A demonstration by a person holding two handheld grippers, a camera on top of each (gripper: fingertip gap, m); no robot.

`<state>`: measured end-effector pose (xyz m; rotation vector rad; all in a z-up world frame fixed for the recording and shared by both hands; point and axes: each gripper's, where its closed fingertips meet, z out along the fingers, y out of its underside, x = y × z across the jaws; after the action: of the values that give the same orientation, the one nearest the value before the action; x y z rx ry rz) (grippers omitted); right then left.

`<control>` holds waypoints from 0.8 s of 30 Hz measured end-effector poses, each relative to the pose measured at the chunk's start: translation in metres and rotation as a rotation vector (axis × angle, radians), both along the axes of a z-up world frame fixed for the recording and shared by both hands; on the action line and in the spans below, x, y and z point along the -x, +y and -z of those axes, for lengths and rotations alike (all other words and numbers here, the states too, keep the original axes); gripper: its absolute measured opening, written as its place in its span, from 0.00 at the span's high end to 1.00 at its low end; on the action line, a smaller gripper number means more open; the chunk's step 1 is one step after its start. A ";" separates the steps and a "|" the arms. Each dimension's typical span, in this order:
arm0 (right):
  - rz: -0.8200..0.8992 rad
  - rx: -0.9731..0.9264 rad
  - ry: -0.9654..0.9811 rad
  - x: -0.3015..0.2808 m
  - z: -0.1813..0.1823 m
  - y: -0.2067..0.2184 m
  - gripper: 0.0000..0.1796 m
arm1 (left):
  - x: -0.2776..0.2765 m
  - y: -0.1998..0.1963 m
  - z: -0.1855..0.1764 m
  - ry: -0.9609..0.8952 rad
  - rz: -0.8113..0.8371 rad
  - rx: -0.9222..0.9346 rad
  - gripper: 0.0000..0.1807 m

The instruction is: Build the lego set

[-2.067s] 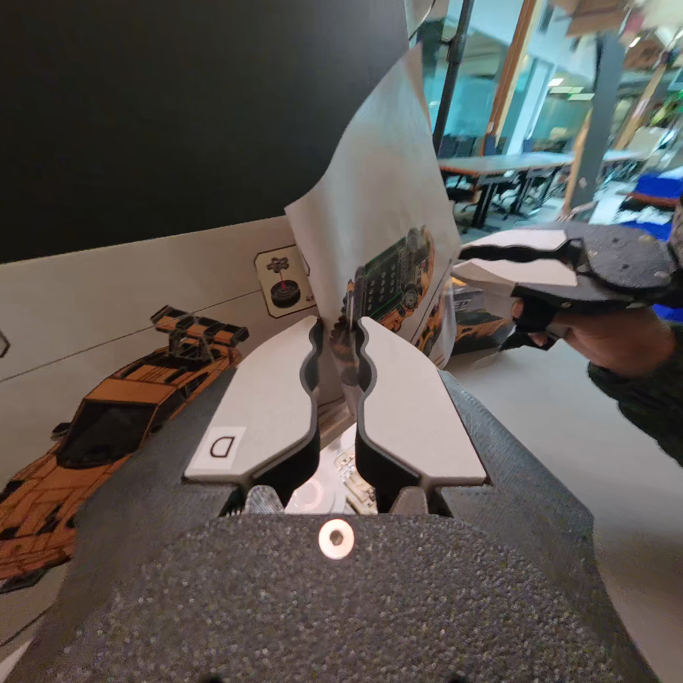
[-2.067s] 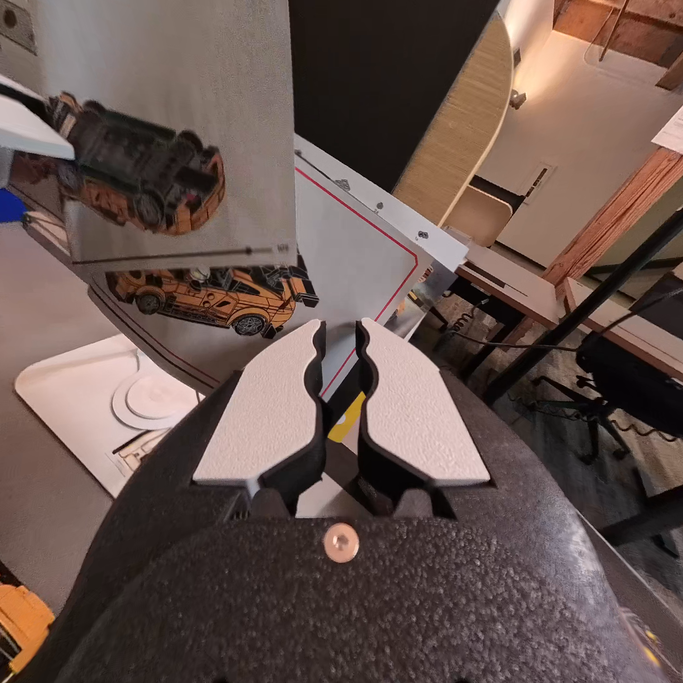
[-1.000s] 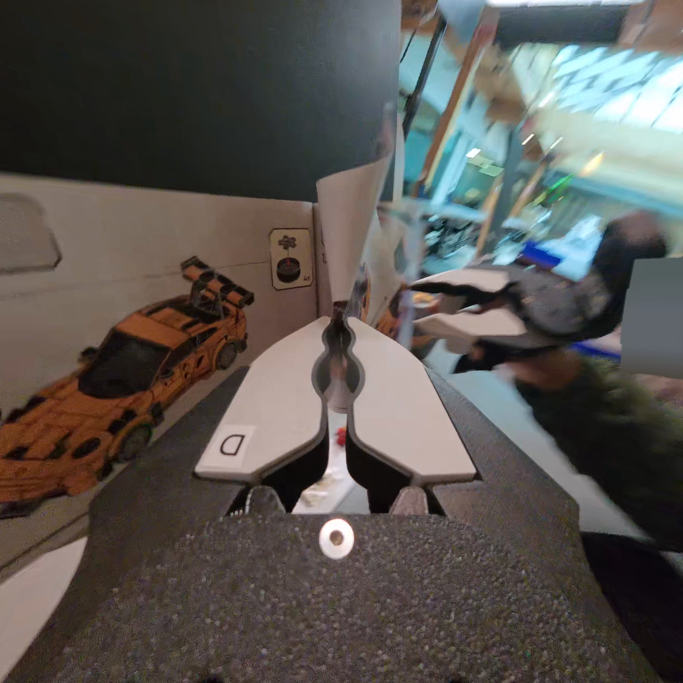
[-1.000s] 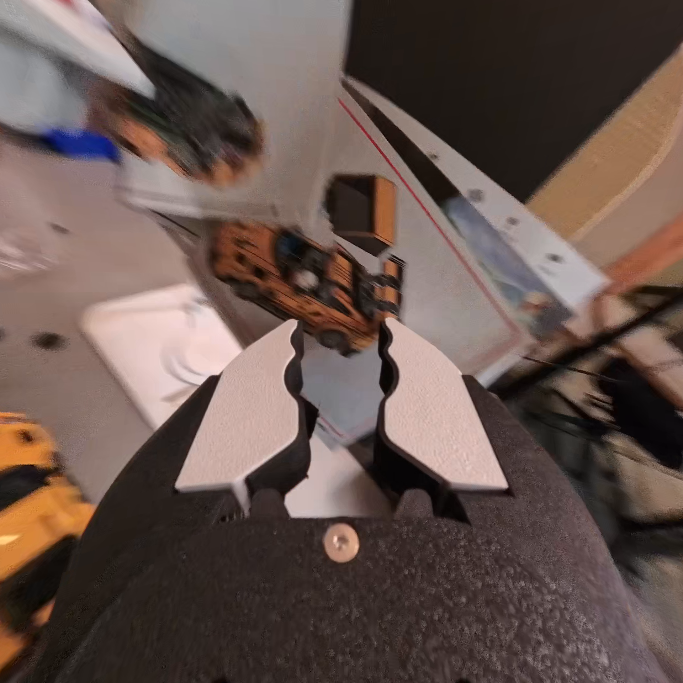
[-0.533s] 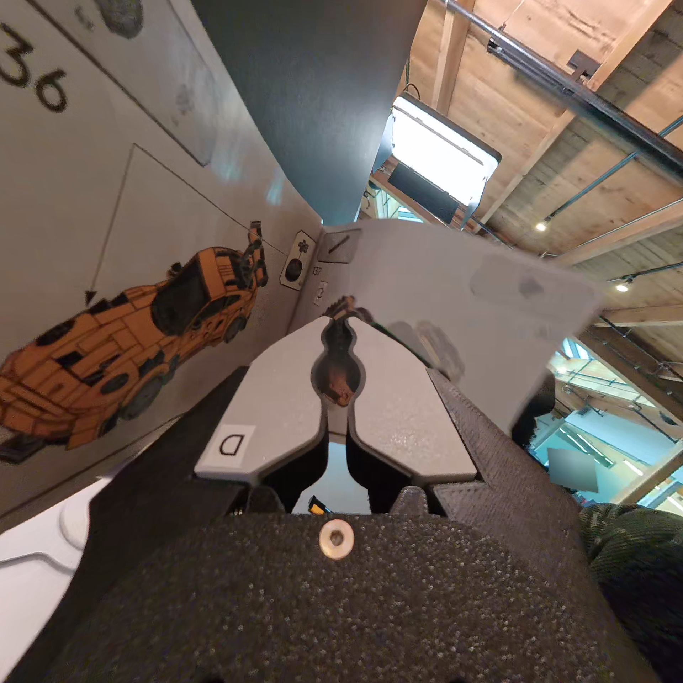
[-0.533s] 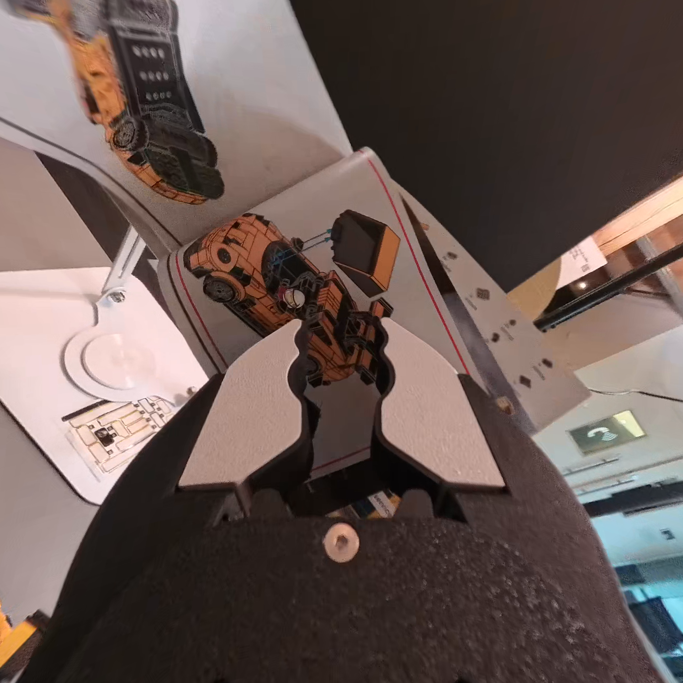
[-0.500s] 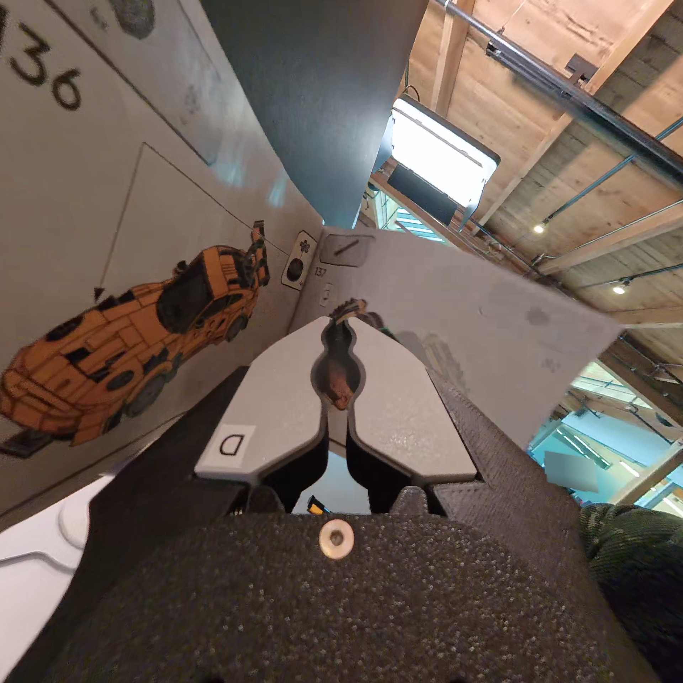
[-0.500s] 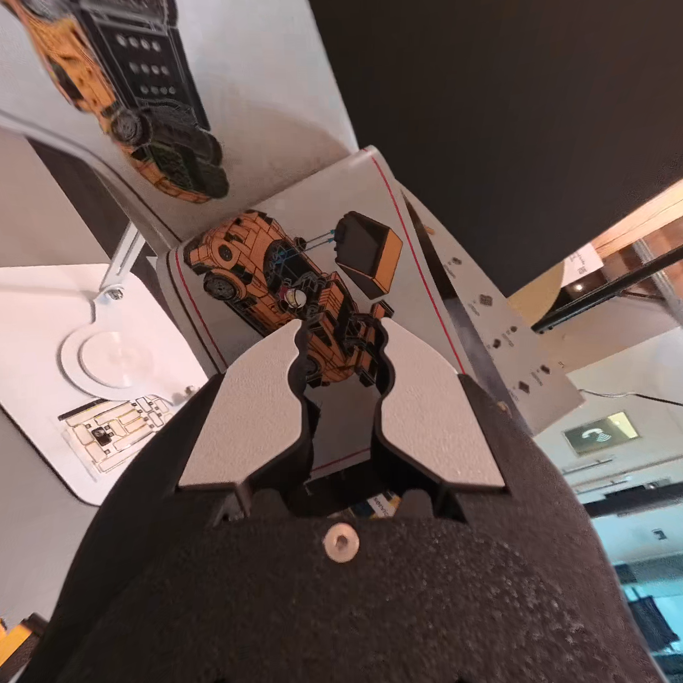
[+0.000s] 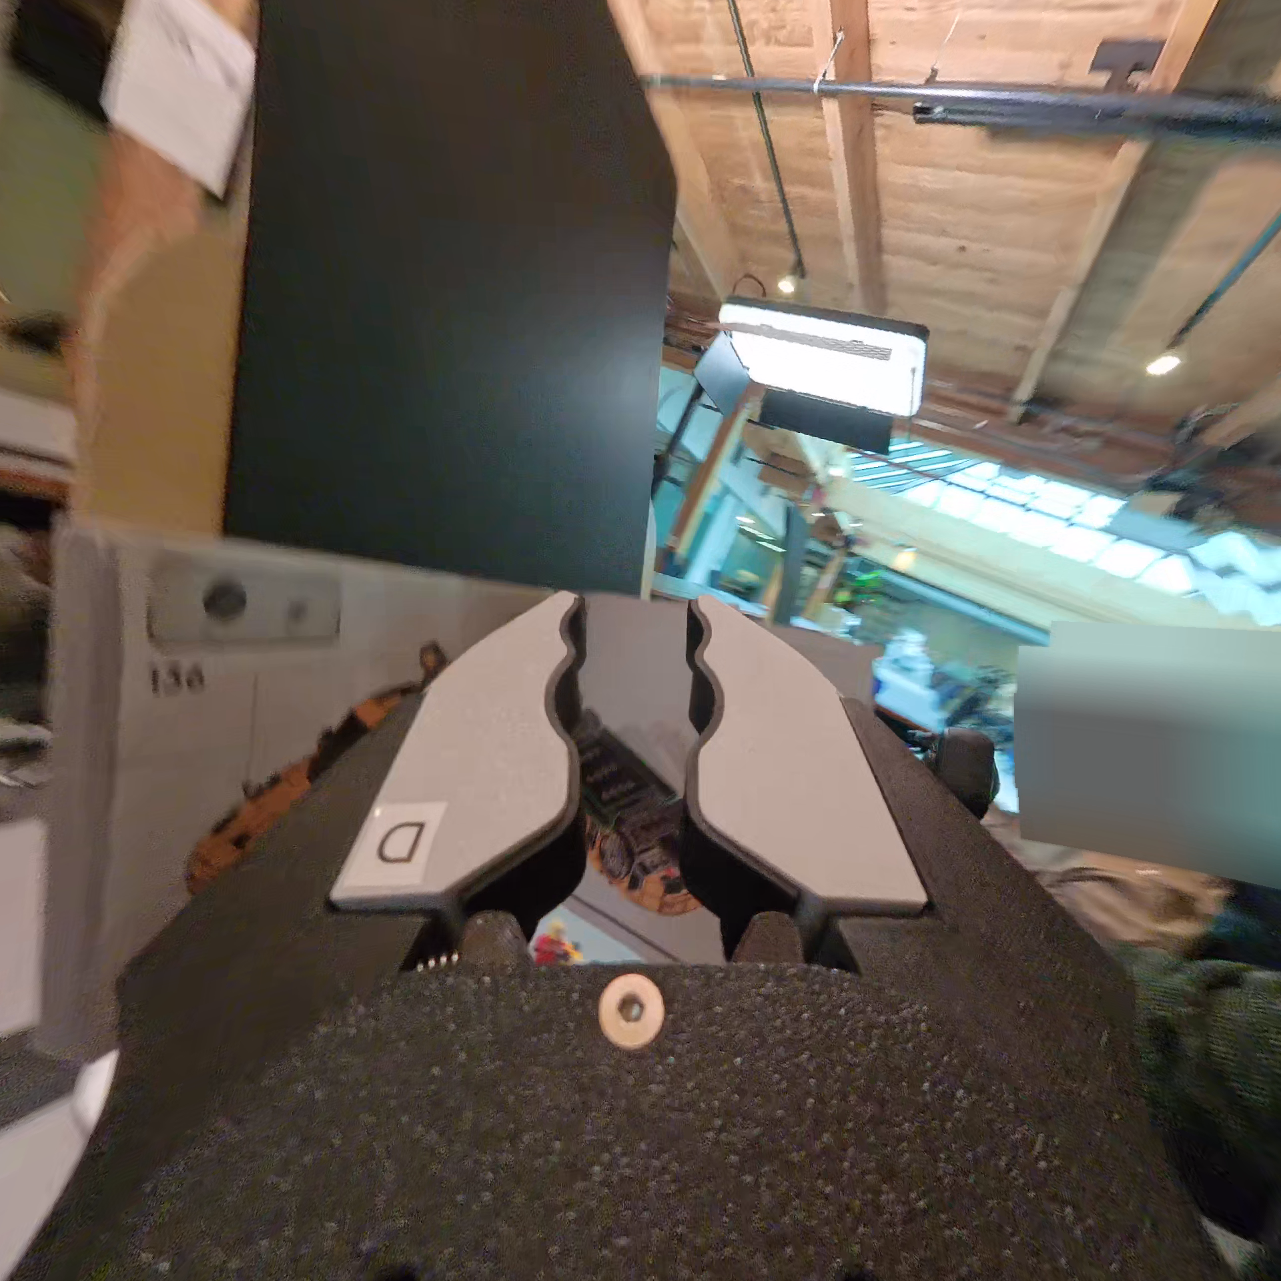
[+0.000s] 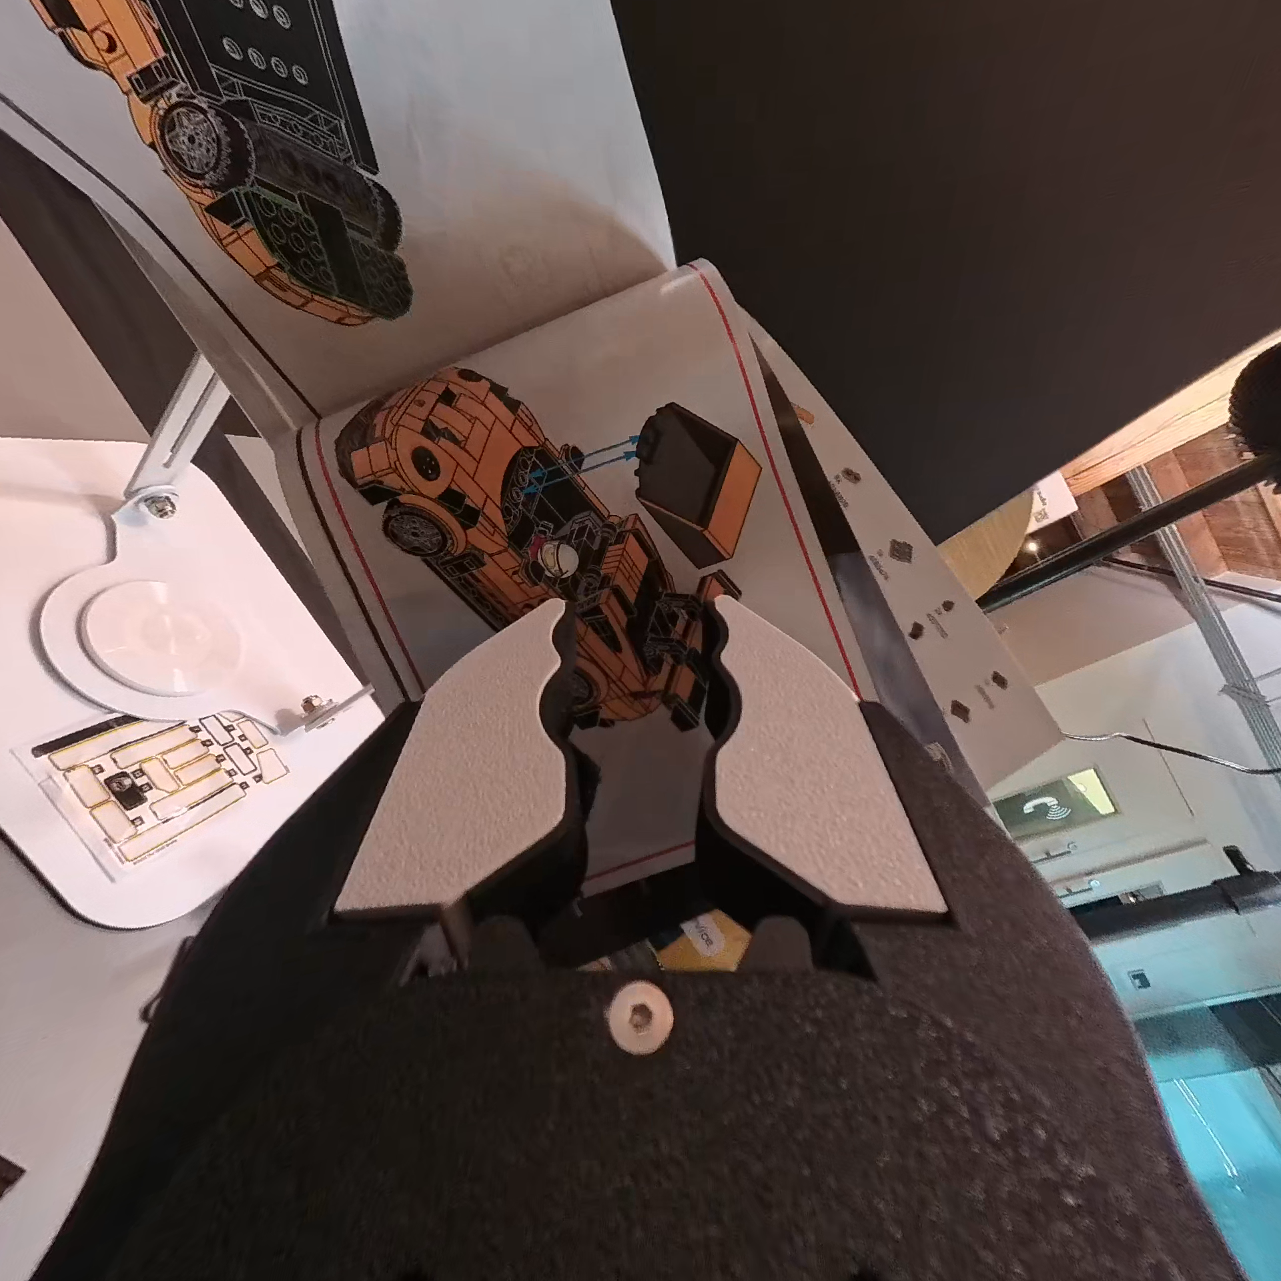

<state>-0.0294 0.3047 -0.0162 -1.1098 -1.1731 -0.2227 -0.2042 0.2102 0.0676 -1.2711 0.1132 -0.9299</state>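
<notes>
The booklet (image 10: 554,485) fills the upper left and centre of your right wrist view, its pages curling and printed with an orange car. Your right gripper (image 10: 638,617) has jaws parted wide over that page, gripping nothing. In your left wrist view the booklet (image 9: 208,693) sits at left centre; your left gripper (image 9: 634,624) is also parted and empty. A white stand base (image 10: 83,624) lies on the tabletop (image 10: 69,970) at lower left.
</notes>
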 end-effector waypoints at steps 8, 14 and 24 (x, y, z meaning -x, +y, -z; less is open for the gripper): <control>0.004 -0.010 0.018 -0.008 -0.004 0.005 0.81 | -0.079 -0.076 -0.052 0.455 -0.182 -0.193 0.85; 0.006 -0.002 0.045 -0.017 -0.008 0.014 0.81 | -0.128 -0.017 0.024 0.771 -0.257 0.010 0.81; 0.042 0.042 0.078 -0.032 -0.005 0.045 0.81 | -0.131 0.093 0.118 0.947 -0.400 0.226 0.83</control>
<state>0.0022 0.3493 -0.0114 -1.1708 -1.0900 -0.1858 -0.0729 0.3031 -0.0508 -1.7788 0.4813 0.0593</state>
